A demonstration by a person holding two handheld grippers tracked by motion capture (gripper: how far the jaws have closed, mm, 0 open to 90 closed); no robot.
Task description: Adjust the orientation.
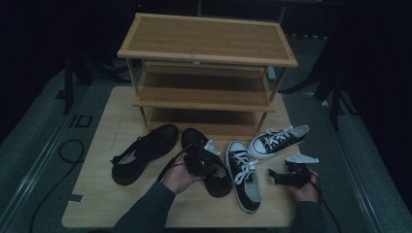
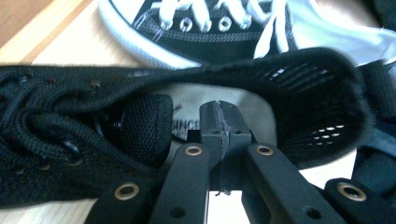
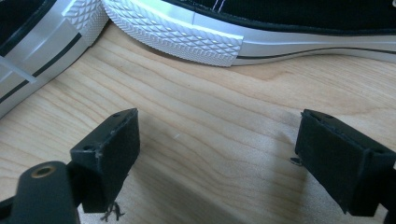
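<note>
Black shoe (image 1: pixel 210 162), centre-front of table (image 1: pixel 102 145), before shoe rack (image 1: pixel 206 73): left hand-held gripper (image 2: pixel 219 122) clenched, tips inside shoe opening over insole. Right hand-held gripper (image 3: pixel 219 158) released, jaws wide, nothing btwn, above bare table beside black/white sneaker (image 1: pixel 244 174). 2nd black shoe (image 1: pixel 143 153) at left.

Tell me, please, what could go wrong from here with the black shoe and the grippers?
The left gripper is shut inside the black shoe's opening, seemingly on nothing, so a lift may leave the shoe behind. The black-and-white sneaker lies close beside it and could be knocked. The right gripper, open, waits apart.
</note>
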